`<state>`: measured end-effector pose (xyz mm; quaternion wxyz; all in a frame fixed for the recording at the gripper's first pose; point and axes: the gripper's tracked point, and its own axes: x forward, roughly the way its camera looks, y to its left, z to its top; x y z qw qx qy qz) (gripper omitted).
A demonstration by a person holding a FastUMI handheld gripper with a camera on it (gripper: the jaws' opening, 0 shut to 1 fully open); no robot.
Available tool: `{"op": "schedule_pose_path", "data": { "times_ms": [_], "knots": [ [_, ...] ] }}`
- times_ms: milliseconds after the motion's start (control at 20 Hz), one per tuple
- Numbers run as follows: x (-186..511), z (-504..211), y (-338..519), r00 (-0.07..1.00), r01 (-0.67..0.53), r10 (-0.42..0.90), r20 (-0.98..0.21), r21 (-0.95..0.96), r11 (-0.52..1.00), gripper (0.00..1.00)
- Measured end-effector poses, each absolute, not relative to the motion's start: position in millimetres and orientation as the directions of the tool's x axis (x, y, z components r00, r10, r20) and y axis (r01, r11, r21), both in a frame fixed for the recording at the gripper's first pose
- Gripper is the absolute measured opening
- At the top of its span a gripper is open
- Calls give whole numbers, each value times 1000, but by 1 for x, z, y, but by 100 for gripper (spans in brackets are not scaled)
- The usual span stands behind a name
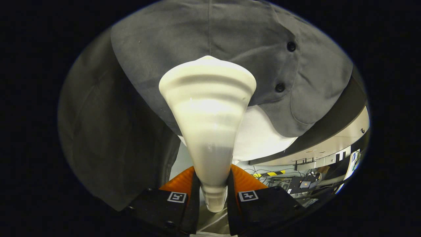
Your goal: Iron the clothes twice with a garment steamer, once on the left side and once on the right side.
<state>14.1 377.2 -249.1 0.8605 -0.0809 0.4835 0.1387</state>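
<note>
Cluttered room beyond garment (230, 39) hem (steamer (207, 108) gripper-clamped (213, 194))

Beyond the gripper (213, 192), closed on the steamer (208, 108), the far floor (260, 166) shows at right. Tangled cables (286, 179) and a yellow-and-black striped strip (273, 173) lie on it.

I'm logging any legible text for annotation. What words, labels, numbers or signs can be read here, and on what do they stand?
No readable words or numbers.
Square black-and-white marker on one finger: a pattern, not text.
Its twin marker on the other finger: the same.
The gripper is shut on the garment steamer, which bears no label; nor does the grey garment.
</note>
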Motion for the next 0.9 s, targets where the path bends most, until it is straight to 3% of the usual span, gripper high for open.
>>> {"op": "schedule_pose_path", "data": {
  "times_ms": [350, 900],
  "knots": [
    [19, -193, 349, 581, -273, 176, -795, 14, 962, 44],
    [35, -41, 283, 772, -150, 171, -613, 85, 985, 43]
  ]
}}
